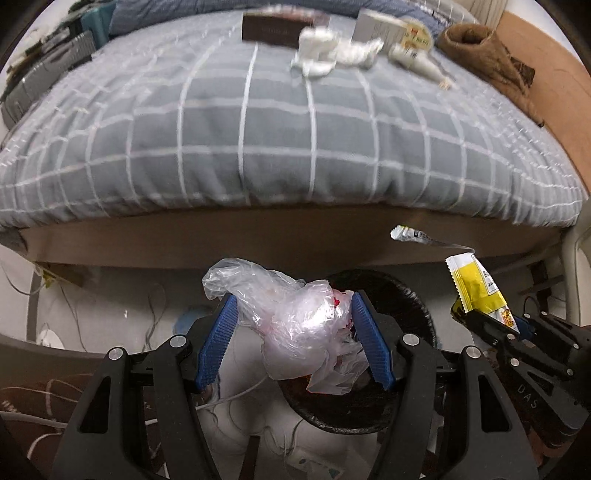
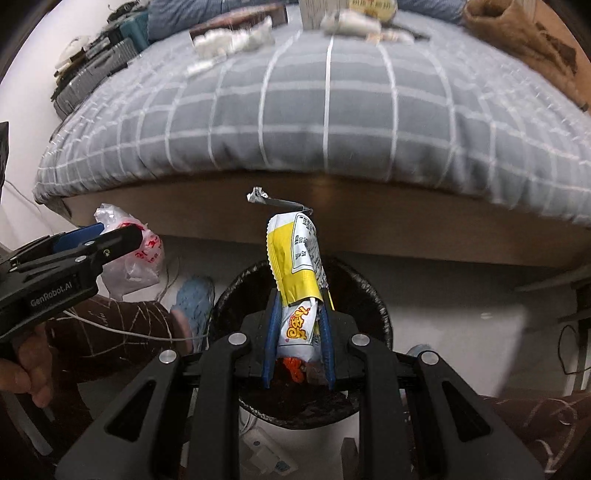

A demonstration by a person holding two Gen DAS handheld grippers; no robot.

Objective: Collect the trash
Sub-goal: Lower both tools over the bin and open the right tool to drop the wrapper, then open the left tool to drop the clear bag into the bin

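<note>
a crumpled plastic bag (image 1: 295, 325) is clamped in the left hand-held gripper (image 1: 291, 306), a yellow snack wrapper (image 2: 299, 273) in the right hand-held gripper (image 2: 299, 295), above a black bin (image 2: 369, 295).

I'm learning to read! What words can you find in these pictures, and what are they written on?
"GenRobot.AI": on the side of the left claw, seen from the right wrist.
"DAS": on the side of the right claw, seen from the left wrist.
Orange letters and small black print on the yellow wrapper: too crumpled to read.
Red print on the plastic bag: unreadable.
Labels on the boxes on the bed: too blurred.
</note>
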